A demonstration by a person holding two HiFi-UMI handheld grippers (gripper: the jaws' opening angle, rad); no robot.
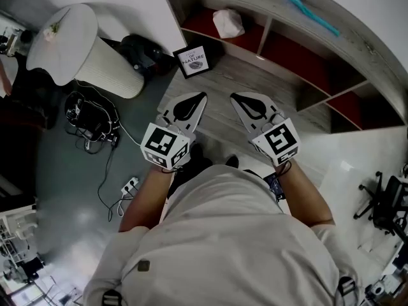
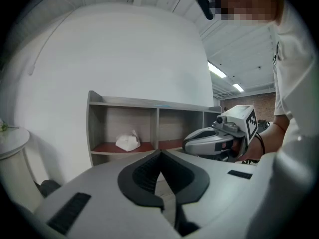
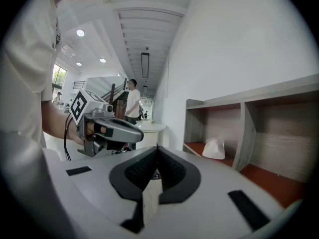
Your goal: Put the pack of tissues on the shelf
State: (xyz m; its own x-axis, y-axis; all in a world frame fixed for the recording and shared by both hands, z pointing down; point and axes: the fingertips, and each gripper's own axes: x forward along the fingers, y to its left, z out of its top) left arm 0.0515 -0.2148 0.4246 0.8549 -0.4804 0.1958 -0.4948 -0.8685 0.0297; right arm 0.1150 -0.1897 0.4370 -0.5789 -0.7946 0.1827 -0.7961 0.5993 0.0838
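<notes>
Pack of tissues (image 1: 227, 23) sitting in far-left compartment of shelf (image 1: 266, 29), on red board (white, somewhat crumpled). Left gripper (image 1: 191, 106) and right gripper (image 1: 247, 106) hovering side by side near person, well apart from pack. Both claws clenched, tips meeting, grasping nothing. Framed sign (image 1: 193, 60) showing between pack and left gripper.

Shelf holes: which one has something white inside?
The end compartment of the grey wooden shelf, next to the white wall: it holds the white crumpled pack of tissues. The others show only bare red floors.
</notes>
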